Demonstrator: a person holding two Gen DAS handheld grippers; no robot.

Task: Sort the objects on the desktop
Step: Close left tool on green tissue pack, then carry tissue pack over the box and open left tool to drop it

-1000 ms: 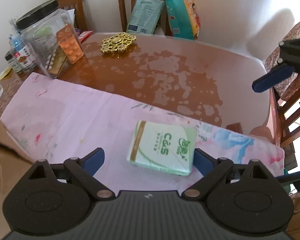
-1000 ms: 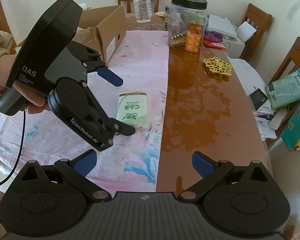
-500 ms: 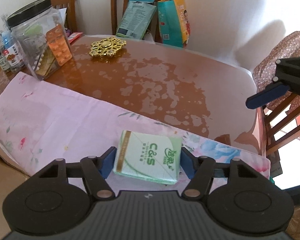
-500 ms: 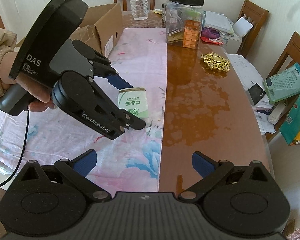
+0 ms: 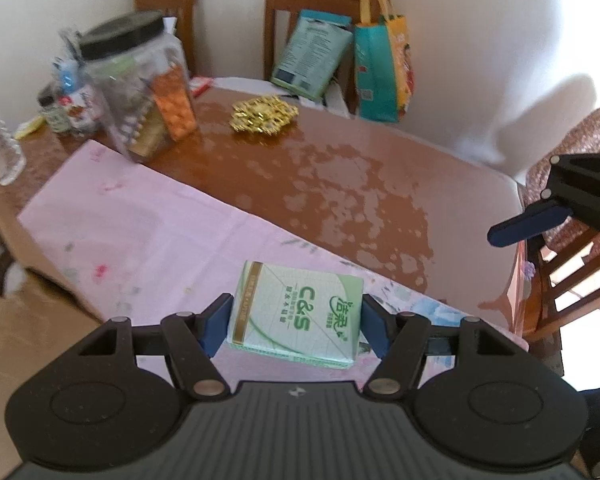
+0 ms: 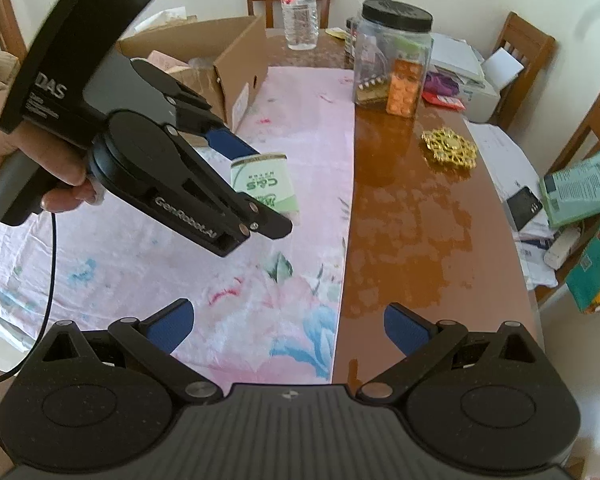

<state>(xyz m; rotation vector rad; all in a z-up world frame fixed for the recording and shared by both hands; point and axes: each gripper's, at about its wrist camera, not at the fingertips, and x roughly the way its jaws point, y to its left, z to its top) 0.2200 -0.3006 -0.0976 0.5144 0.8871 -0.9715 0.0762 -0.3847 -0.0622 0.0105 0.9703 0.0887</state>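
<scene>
Tissue pack (image 5: 296, 316) pinched square in left gripper (image 5: 296, 322); keep it level, carry to far-left box (image 6: 204, 60); right gripper (image 6: 288, 326) spread, idle

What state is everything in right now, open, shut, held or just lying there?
Left gripper: shut on tissue pack.
Tissue pack: held, lifted.
Right gripper: open, empty.
Jar: lid on, upright.
Bottle: upright.
Box: open.
Gold ornament: lying flat.

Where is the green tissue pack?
The tissue pack sits between the left gripper fingers, over the pink cloth, near the box.
</scene>
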